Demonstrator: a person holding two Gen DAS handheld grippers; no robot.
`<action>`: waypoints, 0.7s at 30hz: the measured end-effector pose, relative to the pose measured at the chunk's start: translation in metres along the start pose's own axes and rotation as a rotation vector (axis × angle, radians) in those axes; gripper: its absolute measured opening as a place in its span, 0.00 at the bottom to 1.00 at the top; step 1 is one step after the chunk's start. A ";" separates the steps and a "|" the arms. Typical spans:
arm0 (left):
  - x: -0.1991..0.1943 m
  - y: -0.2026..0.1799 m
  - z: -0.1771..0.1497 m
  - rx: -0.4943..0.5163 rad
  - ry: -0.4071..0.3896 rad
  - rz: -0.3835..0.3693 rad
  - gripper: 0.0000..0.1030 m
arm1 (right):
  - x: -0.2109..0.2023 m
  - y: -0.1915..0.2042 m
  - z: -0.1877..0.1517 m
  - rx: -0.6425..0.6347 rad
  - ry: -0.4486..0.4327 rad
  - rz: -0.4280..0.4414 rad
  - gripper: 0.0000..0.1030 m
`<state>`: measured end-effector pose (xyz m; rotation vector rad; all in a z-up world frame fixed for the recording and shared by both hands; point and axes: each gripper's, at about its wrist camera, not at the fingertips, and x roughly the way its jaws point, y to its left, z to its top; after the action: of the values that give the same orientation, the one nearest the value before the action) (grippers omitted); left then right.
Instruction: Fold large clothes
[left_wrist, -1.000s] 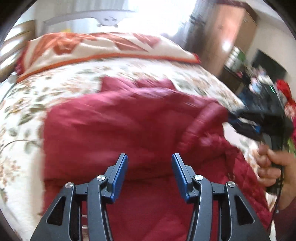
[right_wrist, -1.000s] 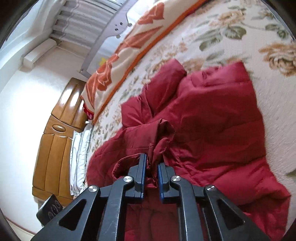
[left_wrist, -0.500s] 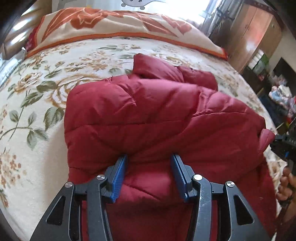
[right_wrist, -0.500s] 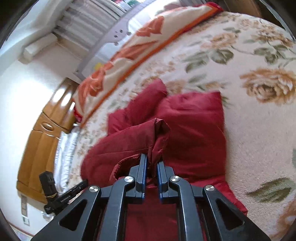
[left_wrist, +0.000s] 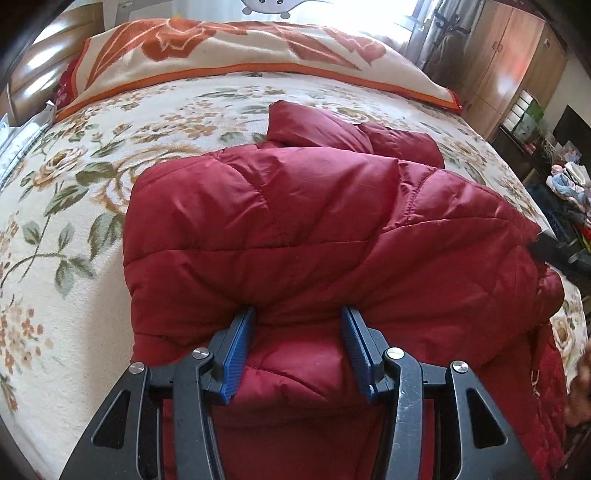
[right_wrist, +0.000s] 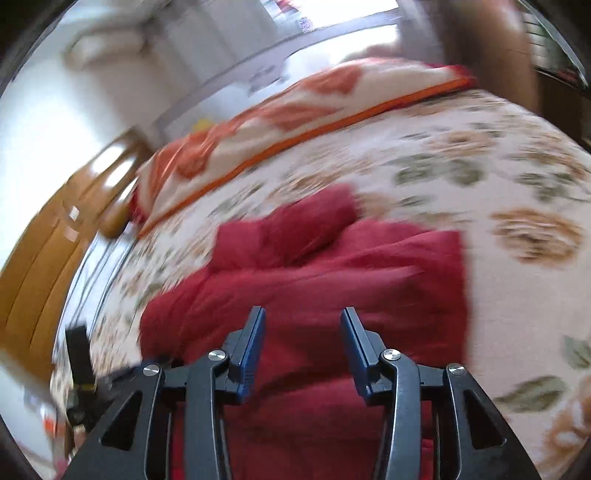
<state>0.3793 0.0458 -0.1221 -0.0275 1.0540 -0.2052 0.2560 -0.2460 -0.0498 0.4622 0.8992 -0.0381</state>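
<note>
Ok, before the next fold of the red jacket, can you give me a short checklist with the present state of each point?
1. Left gripper open, fingers against a fold of the red jacket: ok.
2. Right gripper open, holding nothing: ok.
3. Jacket folded over on the floral bedspread: ok.
4. Fold edges even: cannot tell, the right wrist view is blurred.
5. Sleeve tucked in: not ok, it sticks out behind.

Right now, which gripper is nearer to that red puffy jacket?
Left. The left gripper has open jaws pressed against the red jacket's folded edge. The right gripper, also open, seems to hover over it.
</note>
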 end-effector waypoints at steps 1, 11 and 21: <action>0.002 0.002 0.000 0.002 0.000 0.001 0.47 | 0.008 0.006 -0.001 -0.025 0.021 0.002 0.42; -0.030 0.007 0.003 -0.029 -0.053 -0.027 0.47 | 0.041 -0.036 -0.037 -0.094 0.138 -0.262 0.37; 0.003 0.019 -0.016 -0.032 0.000 0.009 0.45 | 0.052 -0.052 -0.043 -0.046 0.126 -0.180 0.38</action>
<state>0.3694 0.0653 -0.1347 -0.0514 1.0572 -0.1804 0.2452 -0.2675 -0.1315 0.3423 1.0613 -0.1540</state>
